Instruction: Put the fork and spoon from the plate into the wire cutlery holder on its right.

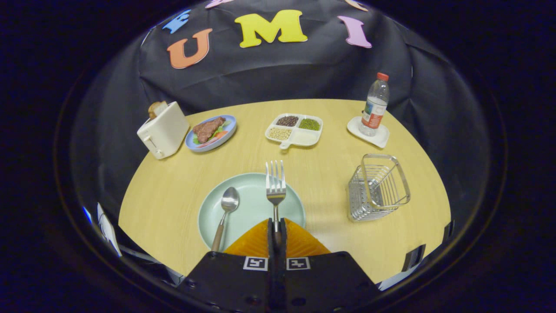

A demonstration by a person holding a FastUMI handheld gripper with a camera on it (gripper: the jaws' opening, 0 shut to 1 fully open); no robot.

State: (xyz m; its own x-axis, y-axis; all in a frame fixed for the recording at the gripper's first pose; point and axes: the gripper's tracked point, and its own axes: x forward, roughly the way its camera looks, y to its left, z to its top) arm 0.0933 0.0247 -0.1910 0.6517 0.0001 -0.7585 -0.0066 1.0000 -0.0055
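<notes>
Steel fork (275,184) is clamped by its handle between the fingers (276,227) over the plate (252,208); next, carry it right into the holder (377,188).

The plate (247,204) under the silver fork (275,184) is pale green. The spoon (226,208) has a silver bowl and a brown handle. The wire holder (377,188) is shiny silver, the table (173,195) light wood-grain, the toaster (163,129) cream, the far plate (226,134) blue, the bottle (375,104) clear with a red cap.
</notes>
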